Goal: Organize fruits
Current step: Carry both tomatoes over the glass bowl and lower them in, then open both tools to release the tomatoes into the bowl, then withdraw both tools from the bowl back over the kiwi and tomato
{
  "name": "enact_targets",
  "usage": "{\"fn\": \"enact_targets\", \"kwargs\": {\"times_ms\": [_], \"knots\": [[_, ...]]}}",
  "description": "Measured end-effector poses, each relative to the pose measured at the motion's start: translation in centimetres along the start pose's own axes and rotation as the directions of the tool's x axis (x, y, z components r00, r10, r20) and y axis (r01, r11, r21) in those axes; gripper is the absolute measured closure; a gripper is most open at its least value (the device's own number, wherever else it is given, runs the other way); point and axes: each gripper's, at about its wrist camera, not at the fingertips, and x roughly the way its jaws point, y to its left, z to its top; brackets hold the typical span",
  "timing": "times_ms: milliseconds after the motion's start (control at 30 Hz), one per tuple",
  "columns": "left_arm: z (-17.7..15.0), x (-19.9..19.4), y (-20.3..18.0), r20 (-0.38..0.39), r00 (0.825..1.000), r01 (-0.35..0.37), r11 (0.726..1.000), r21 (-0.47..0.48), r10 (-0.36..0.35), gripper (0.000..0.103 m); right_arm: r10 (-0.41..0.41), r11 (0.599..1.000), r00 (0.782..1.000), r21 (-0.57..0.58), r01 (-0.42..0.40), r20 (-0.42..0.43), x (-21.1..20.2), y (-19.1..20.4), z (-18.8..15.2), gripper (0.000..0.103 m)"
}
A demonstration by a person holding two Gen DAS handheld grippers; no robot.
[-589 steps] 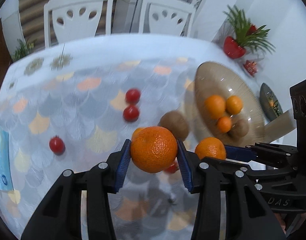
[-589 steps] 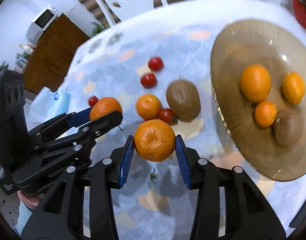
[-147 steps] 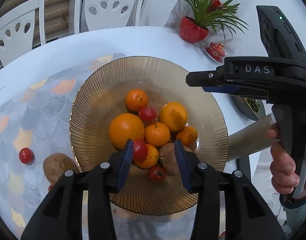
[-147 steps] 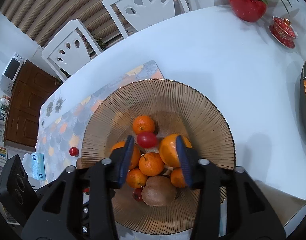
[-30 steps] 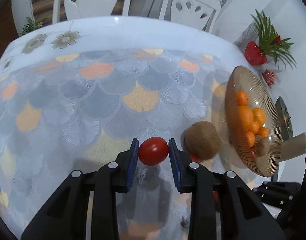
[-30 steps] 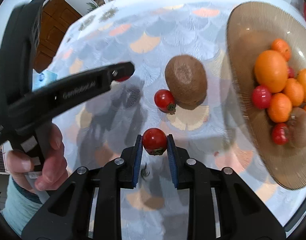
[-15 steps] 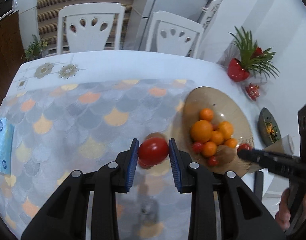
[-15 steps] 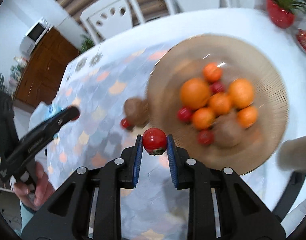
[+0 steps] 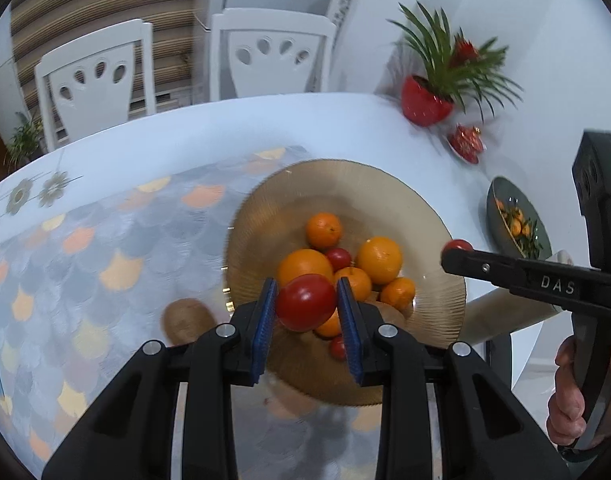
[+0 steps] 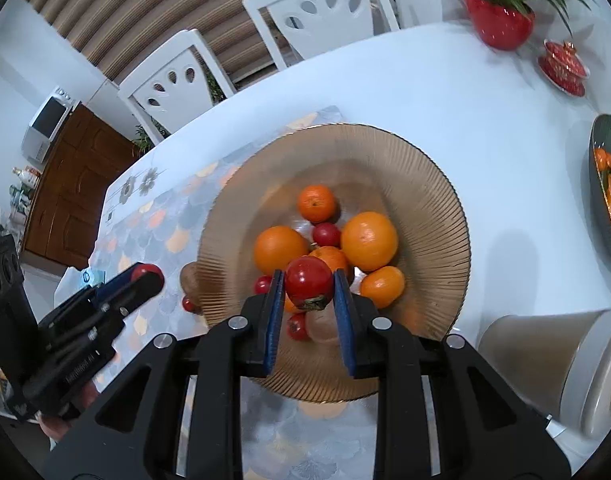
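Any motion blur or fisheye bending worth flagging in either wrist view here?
Left wrist view: table pattern and kiwi smeared by motion, while the tomato in the left hand-held gripper stays sharp. Right wrist view: crisp bowl; table edge and chairs bow strongly.

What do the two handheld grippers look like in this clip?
Both grippers, left and right, are matte black plastic with silver screws and ribbed blue finger pads. The right one's side reads "DAS", and its black handle has a green light.

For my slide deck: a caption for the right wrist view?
Right hand-held gripper holds a tomato above the fruit bowl.
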Motion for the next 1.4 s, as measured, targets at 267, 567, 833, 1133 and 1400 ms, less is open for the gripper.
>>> {"fn": "enact_targets", "kwargs": {"times_ms": [267, 567, 833, 1133, 1400], "knots": [[0.6, 3.3, -2.4, -0.063, 0.998, -0.003, 0.999, 0.038, 0.005, 0.074, 0.056, 0.997, 0.997, 0.054, -0.053, -0.061, 3.1, -1.4, 0.9, 0.077], [0.4, 5.7, -2.6, -0.126, 0.992, 0.003, 0.999, 0.033, 0.001, 0.072, 0.044, 0.996, 0.995, 0.083, -0.037, -0.084, 4.8, -2.2, 0.8, 0.077], [0.2, 4.9, -1.8, -0.099, 0.995, -0.014, 1.000, 0.004, 0.015, 0.032, 0.025, 0.995, 0.998, 0.093, -0.020, -0.058, 4.4, -2.2, 0.7, 0.062], [-0.9, 3.5, 0.2, -0.089, 0.996, -0.026, 0.998, -0.052, 0.021, 0.032, 0.027, 0.994, 0.997, 0.112, -0.019, -0.069, 4.3, -2.6, -0.2, 0.062], [-1.5, 2.4, 0.5, -0.076, 0.996, -0.038, 0.998, -0.049, 0.034, 0.032, 0.035, 0.995, 0.997, 0.098, -0.028, -0.071, 4.0, -1.6, -0.8, 0.060]]}}
